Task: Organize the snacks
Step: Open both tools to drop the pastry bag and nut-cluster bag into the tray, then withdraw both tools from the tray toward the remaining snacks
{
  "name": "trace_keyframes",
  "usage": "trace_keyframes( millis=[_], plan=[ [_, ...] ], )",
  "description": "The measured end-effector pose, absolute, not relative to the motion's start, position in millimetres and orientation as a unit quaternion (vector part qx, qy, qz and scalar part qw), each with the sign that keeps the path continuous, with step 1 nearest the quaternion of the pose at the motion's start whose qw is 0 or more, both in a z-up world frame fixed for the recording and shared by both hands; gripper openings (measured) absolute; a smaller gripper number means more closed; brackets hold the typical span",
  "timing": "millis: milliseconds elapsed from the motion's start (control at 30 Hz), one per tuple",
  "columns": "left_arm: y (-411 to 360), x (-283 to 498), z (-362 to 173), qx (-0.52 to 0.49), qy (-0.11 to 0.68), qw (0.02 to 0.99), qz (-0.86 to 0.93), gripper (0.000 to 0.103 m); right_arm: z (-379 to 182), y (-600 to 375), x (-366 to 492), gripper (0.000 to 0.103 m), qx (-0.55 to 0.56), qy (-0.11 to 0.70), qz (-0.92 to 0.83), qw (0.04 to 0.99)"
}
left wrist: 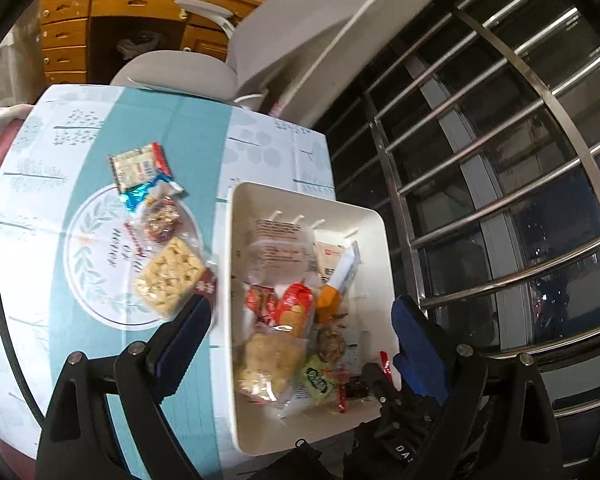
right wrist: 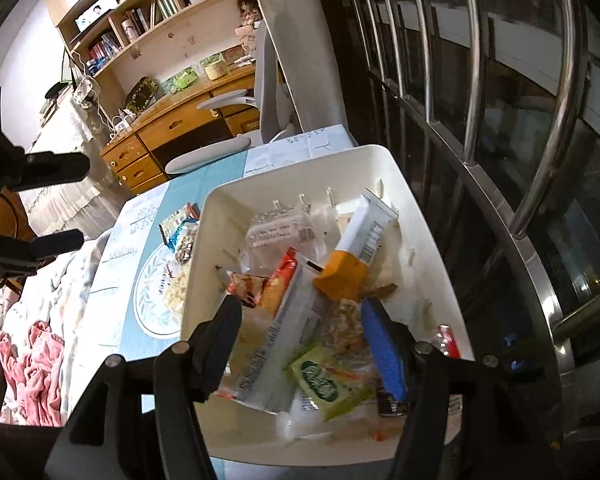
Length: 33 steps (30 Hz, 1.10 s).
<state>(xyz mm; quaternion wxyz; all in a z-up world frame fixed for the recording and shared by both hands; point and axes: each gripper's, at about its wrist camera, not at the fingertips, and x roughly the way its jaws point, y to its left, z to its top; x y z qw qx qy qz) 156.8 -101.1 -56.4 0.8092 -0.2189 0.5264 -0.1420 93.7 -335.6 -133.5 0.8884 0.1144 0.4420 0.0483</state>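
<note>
My left tool [left wrist: 300, 328] gapes empty | rice-crisp bar [left wrist: 169, 277] lies just outside white bin [left wrist: 233, 280], nearest it | right tool [right wrist: 300, 332] open over bin, probably touching nothing.

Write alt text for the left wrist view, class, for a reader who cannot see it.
A white rectangular plastic bin full of wrapped snacks sits on a pale blue patterned tablecloth, with the open left gripper above its near end, holding nothing. Left of the bin lie loose snacks, including a square puffed-rice cake in clear wrap and a red-and-white packet.
</note>
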Motion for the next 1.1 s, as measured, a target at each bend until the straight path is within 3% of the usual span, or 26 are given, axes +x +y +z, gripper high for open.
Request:
trace_keyframes(
  millis=[567,1100],
  plan=[
    [35,146,-53,-0.200,0.535,0.808,-0.148,0.091,-116,-231,91,0.063,0.143,0.414,-0.006,0.899],
    [134,154,-77,-0.121,0.576,0.784,-0.198,0.091,-124,-126,83,0.062,0.191,0.437,-0.050,0.877]
  ],
)
